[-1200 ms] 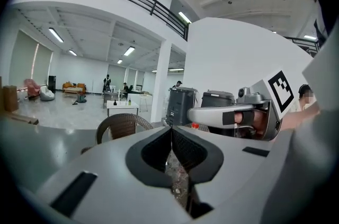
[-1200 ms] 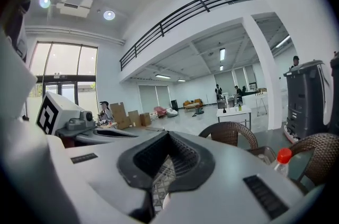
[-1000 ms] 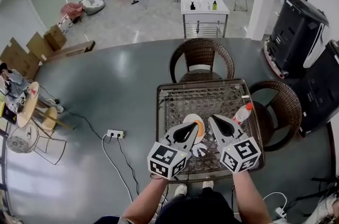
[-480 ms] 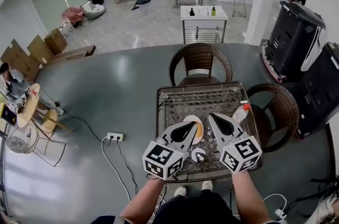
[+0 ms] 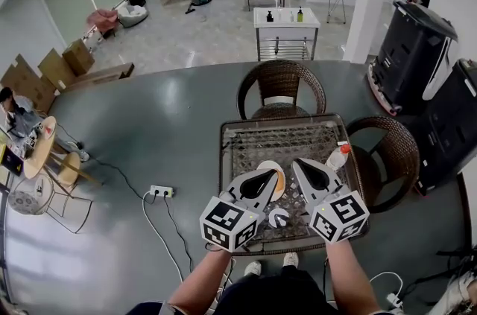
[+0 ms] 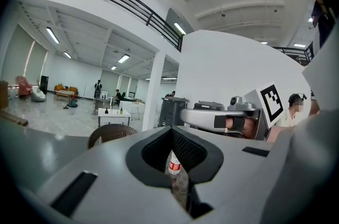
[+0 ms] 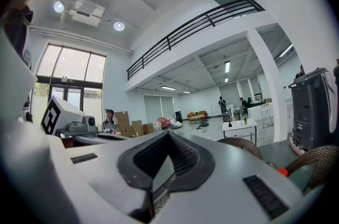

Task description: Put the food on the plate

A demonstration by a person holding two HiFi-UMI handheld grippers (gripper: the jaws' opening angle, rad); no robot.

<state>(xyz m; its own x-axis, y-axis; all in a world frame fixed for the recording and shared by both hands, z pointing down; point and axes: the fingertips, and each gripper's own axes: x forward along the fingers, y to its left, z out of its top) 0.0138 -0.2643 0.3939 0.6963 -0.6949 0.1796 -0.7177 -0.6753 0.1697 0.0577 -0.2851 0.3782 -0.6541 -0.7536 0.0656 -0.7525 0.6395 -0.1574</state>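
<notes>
A round plate [image 5: 273, 173] with an orange patch lies on the glass-topped wicker table [image 5: 242, 138]; my left gripper partly covers it. My left gripper [image 5: 278, 173] hovers over the plate, jaws shut and empty; in its own view the left gripper [image 6: 172, 128] points at a bottle. My right gripper [image 5: 295, 164] sits just right of the plate, jaws together with nothing between them, and in its own view the right gripper [image 7: 168, 134] looks across the room. A small round black-and-white thing [image 5: 279, 217] lies between the two grippers near the front edge. I cannot tell which item is the food.
A clear bottle with a red cap and red label [image 5: 337, 156] lies at the table's right side, seen as the bottle [image 6: 174, 163] in the left gripper view. Wicker chairs stand behind [image 5: 282, 86] and to the right [image 5: 391, 150]. A power strip [image 5: 160, 191] lies on the floor at the left.
Both grippers stay side by side over the table; the left one has drifted slightly left and toward me. Nothing was taken hold of or let go.
</notes>
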